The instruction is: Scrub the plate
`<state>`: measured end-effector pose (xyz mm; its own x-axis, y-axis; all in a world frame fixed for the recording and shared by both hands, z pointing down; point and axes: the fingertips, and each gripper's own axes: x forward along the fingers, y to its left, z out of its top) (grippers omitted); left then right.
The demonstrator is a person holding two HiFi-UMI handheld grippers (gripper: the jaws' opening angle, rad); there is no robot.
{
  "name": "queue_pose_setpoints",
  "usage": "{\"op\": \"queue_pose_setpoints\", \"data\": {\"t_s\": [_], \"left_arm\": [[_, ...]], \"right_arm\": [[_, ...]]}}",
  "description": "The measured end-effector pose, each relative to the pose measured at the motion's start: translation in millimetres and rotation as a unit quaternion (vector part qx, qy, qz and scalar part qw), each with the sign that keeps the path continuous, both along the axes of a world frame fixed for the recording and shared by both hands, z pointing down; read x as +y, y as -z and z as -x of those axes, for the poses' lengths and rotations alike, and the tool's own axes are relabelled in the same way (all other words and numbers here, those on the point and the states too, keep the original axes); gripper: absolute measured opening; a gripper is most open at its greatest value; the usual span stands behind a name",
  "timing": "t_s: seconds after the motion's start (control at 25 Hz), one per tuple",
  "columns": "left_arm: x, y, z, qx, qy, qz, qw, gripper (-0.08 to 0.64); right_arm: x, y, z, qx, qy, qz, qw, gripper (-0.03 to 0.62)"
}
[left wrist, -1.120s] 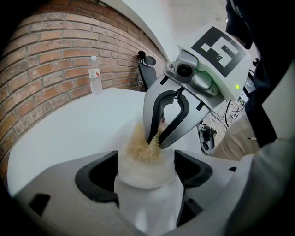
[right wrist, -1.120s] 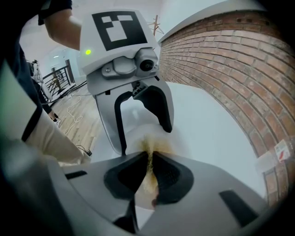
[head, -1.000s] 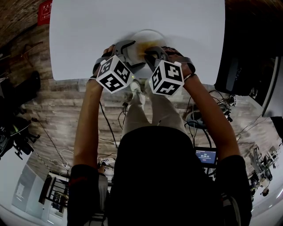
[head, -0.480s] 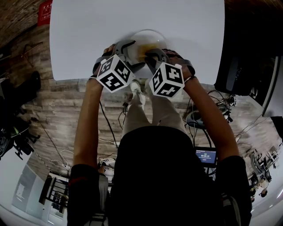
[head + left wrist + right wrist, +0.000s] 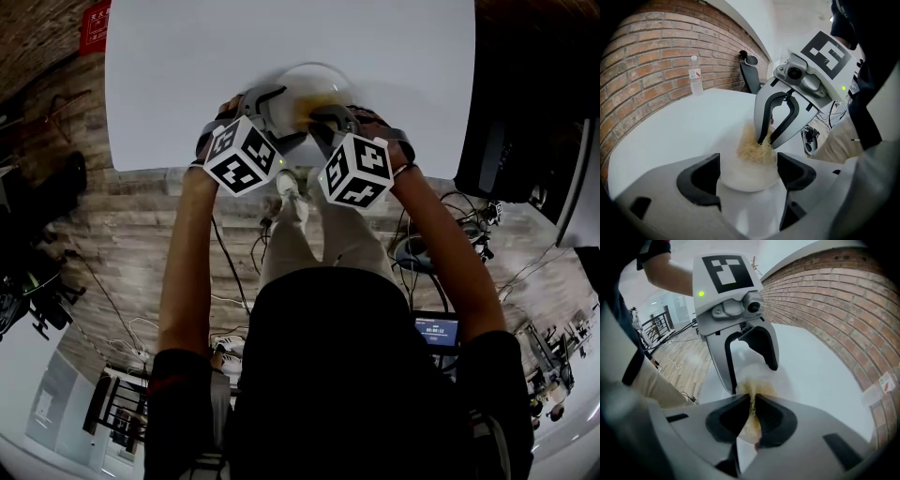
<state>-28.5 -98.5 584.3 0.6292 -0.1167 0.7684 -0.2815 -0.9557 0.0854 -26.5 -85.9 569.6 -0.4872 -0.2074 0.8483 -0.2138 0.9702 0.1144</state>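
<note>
A small white plate (image 5: pixel 311 79) sits near the front edge of the white table (image 5: pixel 178 75). In the left gripper view my left gripper (image 5: pixel 747 169) is open, and its jaws straddle the plate's near rim (image 5: pixel 746 183); I cannot tell whether they touch it. My right gripper (image 5: pixel 753 404) is shut on a tan scrubber pad (image 5: pixel 751 383), which it presses onto the plate (image 5: pixel 777 378). From the left, the right gripper (image 5: pixel 765 140) points down into the scrubber (image 5: pixel 751 151). In the head view the left gripper (image 5: pixel 270 101) and right gripper (image 5: pixel 326 114) sit close together.
A water bottle (image 5: pixel 695 79) stands at the far table edge by the brick wall (image 5: pixel 656 56). Beyond the table is a dark chair (image 5: pixel 750 70). Cables and equipment (image 5: pixel 422 253) lie on the wooden floor by the person's legs.
The right gripper has shifted slightly with the scrubber over the plate. The left gripper and the plate have stayed where they were.
</note>
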Motion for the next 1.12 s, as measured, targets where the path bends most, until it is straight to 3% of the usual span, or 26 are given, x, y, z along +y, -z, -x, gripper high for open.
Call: {"op": "queue_pose_setpoints", "data": {"t_s": [1.12], "left_arm": [[0.5,0.1,-0.3,-0.011,-0.001,0.004,0.9999,0.365]], "right_arm": [[15.8,5.3,-26.7,-0.003,-0.043,0.008,0.999,0.043]]}}
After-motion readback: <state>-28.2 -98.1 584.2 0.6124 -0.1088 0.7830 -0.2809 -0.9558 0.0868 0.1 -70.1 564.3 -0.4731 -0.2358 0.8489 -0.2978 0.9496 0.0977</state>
